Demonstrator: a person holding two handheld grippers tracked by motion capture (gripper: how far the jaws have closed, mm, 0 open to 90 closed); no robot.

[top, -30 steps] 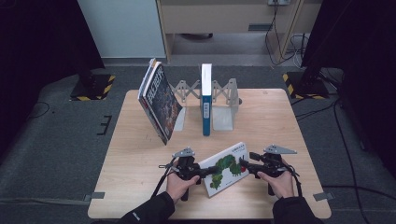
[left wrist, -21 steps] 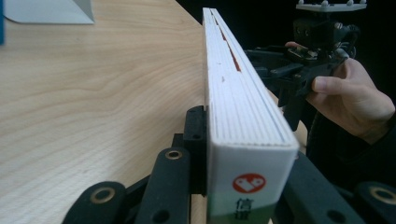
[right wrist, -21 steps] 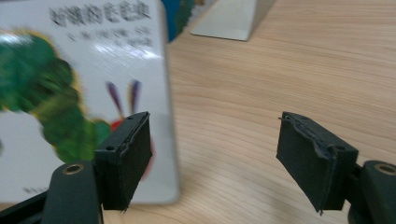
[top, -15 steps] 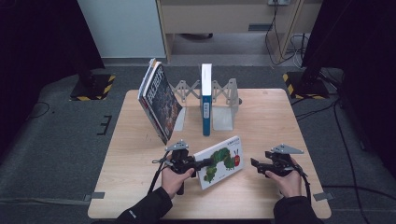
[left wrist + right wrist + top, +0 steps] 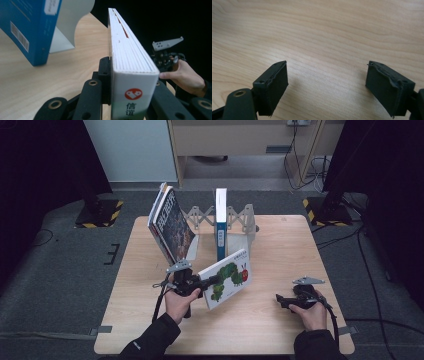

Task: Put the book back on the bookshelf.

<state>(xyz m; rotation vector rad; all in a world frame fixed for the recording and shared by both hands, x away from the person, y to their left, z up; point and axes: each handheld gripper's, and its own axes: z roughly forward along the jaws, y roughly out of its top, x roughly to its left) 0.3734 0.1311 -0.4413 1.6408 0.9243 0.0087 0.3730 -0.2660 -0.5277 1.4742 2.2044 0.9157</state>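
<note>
A white picture book with a green caterpillar on its cover [image 5: 227, 277] is lifted off the wooden table [image 5: 285, 250], tilted up on edge. My left gripper [image 5: 212, 281] is shut on its lower left edge. In the left gripper view the book's page edge [image 5: 130, 60] runs away from me between the black jaws of the left gripper [image 5: 132, 75]. My right gripper [image 5: 280, 300] rests low over the table's right front, apart from the book. Its jaws have just been opening and stand wide, with bare wood between them in the right gripper view [image 5: 327, 82].
A blue book [image 5: 220, 225] stands upright in a white expanding bookend rack [image 5: 241, 218] at the table's back middle. Two or three dark-covered books [image 5: 170, 225] lean at the rack's left. Dark floor surrounds the table, with cables at the right.
The left gripper has raised the caterpillar book and tipped it up. The right gripper has let go of the book's right edge, opened and drawn away to the right.
</note>
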